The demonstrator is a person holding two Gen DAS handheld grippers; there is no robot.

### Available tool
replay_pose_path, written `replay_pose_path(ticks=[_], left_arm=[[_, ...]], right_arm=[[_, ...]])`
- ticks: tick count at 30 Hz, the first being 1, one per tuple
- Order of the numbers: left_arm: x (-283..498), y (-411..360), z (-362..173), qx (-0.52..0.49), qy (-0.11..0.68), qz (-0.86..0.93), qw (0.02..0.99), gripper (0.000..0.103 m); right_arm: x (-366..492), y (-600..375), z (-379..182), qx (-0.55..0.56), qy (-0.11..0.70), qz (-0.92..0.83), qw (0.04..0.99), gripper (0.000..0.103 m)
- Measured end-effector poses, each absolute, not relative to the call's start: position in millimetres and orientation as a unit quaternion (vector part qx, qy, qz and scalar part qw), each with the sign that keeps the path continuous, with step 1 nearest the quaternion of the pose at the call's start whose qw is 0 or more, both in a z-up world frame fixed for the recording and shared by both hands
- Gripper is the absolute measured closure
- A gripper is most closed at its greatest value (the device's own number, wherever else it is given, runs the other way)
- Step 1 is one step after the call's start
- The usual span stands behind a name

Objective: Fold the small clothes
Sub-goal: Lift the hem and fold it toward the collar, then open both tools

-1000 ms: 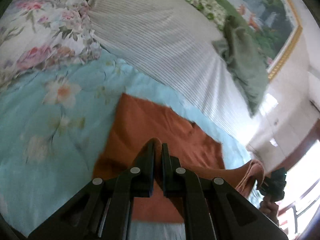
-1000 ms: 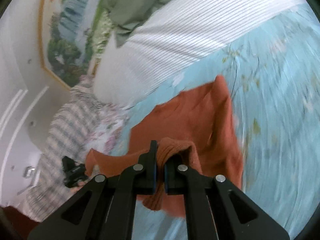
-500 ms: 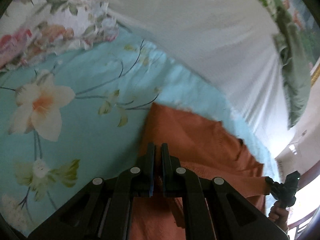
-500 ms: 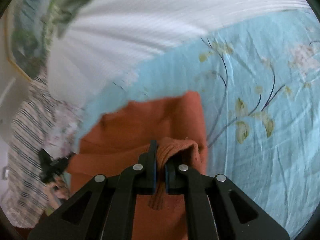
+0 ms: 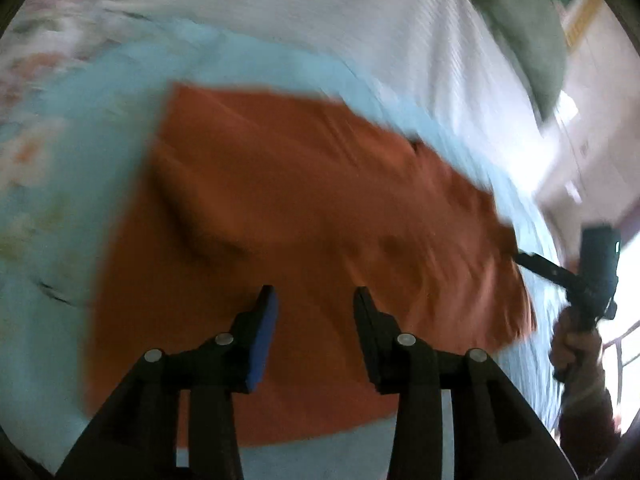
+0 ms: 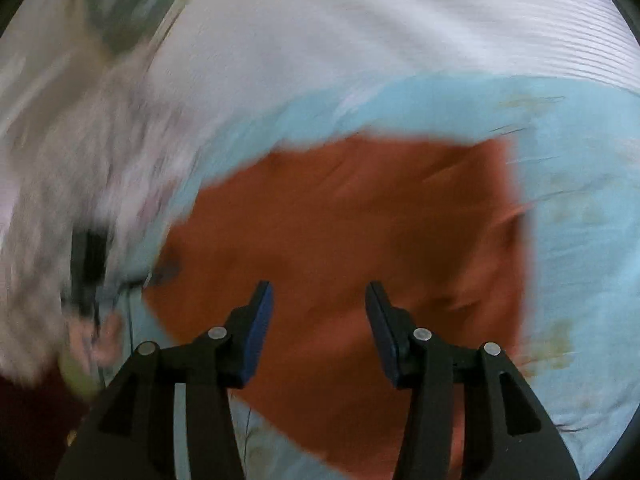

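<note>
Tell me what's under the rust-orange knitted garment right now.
The rust-orange knitted garment lies on a light blue floral bedsheet, which shows around its edges. It looks doubled over, but blur hides the layers; whatever is directly beneath is covered.

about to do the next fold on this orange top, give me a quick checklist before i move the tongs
1. Left tongs let go of the orange garment: ok, jaws opening, nothing between the pads.
2. Right tongs let go: ok, jaws opening, nothing pinched.
3. Garment lying on the blue floral sheet: ok.
4. Folded edges lined up: cannot tell, both views are blurred.
5. Surface smooth: not ok, a crease shows left of the middle.
6. Green cloth away from the garment: ok.
</note>
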State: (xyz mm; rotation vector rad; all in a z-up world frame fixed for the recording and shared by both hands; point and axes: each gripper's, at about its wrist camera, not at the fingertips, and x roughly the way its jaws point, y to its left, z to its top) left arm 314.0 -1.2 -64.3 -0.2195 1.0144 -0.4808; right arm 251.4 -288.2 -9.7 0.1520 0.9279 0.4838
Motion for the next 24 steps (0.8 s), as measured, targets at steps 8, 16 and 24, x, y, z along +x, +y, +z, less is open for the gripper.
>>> replay_pose_path(ticks=[8, 16, 24], left_arm=[[382.2, -22.2, -66.5, -0.054, 0.493, -0.202, 0.845, 0.069], [451.7, 33.8, -32.6, -0.130, 0.435, -0.099, 0.885, 0.042], [407.1, 82.2, -30.6, -0.206, 0.416, -0.047, 0.884, 0.039]], right_arm=[[309.8, -314.3, -19.1, 0.038, 0.447, 0.129, 0.884, 0.063], [312.6, -402.0, 19.2, 0.171, 0.332, -0.010, 0.928, 0.061], [262.7, -379.2, 16.9, 0.207, 0.329, 0.034, 0.921, 0.061]])
